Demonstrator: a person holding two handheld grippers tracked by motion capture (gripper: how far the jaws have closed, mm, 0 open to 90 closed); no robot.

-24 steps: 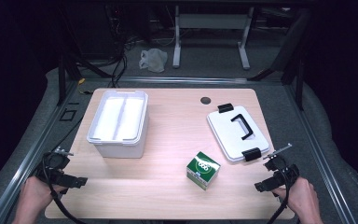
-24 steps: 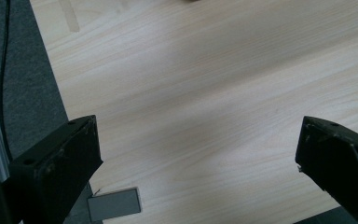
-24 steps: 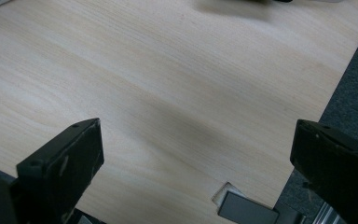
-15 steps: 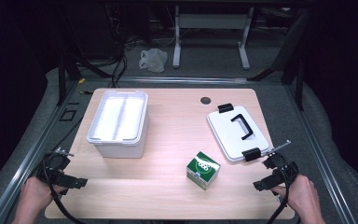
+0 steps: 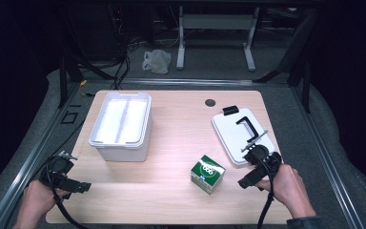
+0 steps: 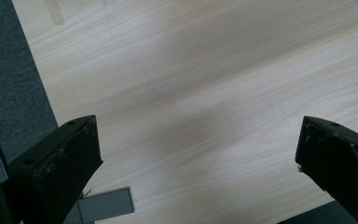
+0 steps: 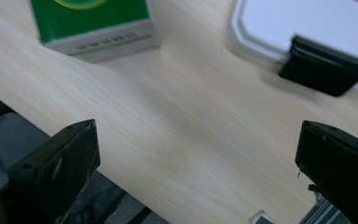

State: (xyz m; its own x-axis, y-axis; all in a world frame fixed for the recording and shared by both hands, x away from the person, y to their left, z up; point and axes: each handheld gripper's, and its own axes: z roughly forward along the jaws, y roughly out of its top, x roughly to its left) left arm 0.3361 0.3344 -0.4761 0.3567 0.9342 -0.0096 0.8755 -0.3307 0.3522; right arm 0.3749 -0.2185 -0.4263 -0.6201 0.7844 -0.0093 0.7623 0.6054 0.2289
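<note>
A small green box (image 5: 208,172) with a white logo stands on the wooden table (image 5: 181,138), right of centre near the front; its lower side also shows as the green box (image 7: 93,23). A white bin (image 5: 121,125) sits at the left. A white lid (image 5: 243,135) with black handle and clips lies at the right; one black clip (image 7: 323,65) shows close up. My right gripper (image 5: 248,182) is open, just right of the box and over the lid's near corner. My left gripper (image 5: 78,187) is open at the table's front left corner, above bare wood.
A round cable hole (image 5: 210,102) is in the table's far edge. Grey carpet and metal rails (image 5: 24,167) surround the table. A crumpled bag (image 5: 156,61) and desk legs (image 5: 214,24) lie beyond. A small grey label (image 6: 106,211) lies near the front edge.
My right gripper has moved inward to the left, toward the green box and over the lid's near corner. The left gripper has stayed put.
</note>
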